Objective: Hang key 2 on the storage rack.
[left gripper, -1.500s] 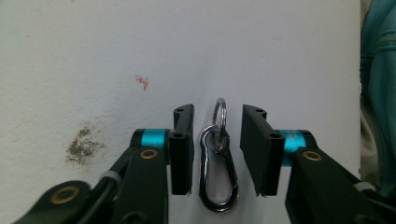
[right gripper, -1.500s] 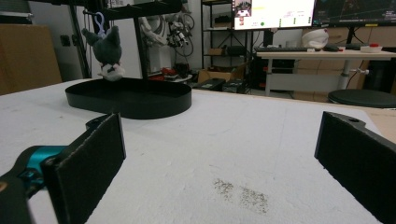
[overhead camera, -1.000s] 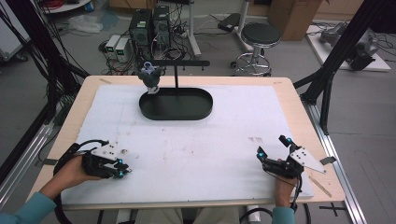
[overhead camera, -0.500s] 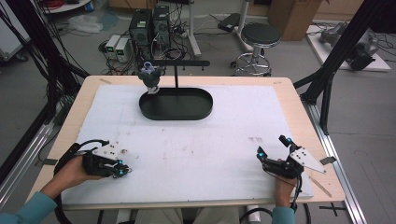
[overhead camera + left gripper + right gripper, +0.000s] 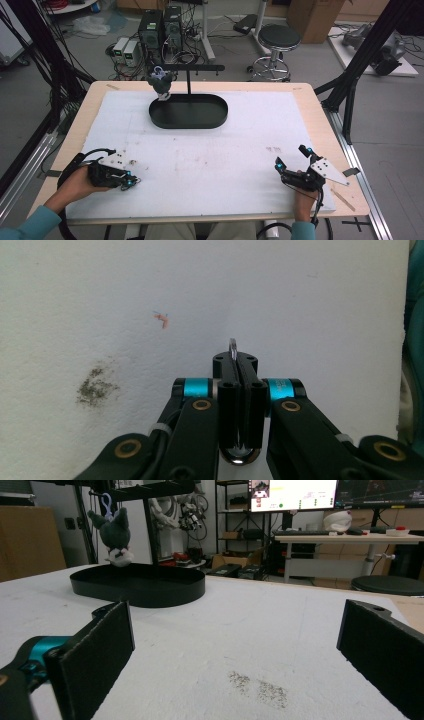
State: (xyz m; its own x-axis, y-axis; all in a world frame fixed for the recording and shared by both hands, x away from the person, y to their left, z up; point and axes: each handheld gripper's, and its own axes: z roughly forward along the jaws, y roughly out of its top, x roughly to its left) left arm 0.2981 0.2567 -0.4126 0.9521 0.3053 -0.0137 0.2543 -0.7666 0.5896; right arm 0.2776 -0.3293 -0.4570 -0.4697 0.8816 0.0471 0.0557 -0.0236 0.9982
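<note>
The left gripper [image 5: 131, 181] lies low on the white mat [image 5: 210, 150] at about 8 o'clock on the table, gripped by the person's left hand [image 5: 75, 182], its tips turned toward 3 o'clock. In the left gripper view its jaws are pressed together on a thin metal ring [image 5: 233, 347], whose shiny loop pokes out past the tips and shows again below the pads. On the mat under it, a grey smudge [image 5: 95, 386] sits at 9 o'clock of the jaws and a small orange fleck [image 5: 161, 319] at 11 o'clock.

The right gripper [image 5: 291, 162] rests at about 4 o'clock on the table, held from below by the right hand [image 5: 301, 192], its grey plate at 3 o'clock of the tips. Its jaws stand wide apart with nothing between them; in the right gripper view only bare mat with a grey smudge [image 5: 257, 687] lies in the gap.

Farther out, at 12 o'clock on the table and well apart from both grippers, is a black oval tray [image 5: 189, 112] with an upright post and crossbar [image 5: 187, 68]. A dark grey plush toy [image 5: 161, 82] hangs from the bar's left end by a pale loop, above the tray's left end. Beyond the table, a round stool [image 5: 276, 37] stands at 1 o'clock.
</note>
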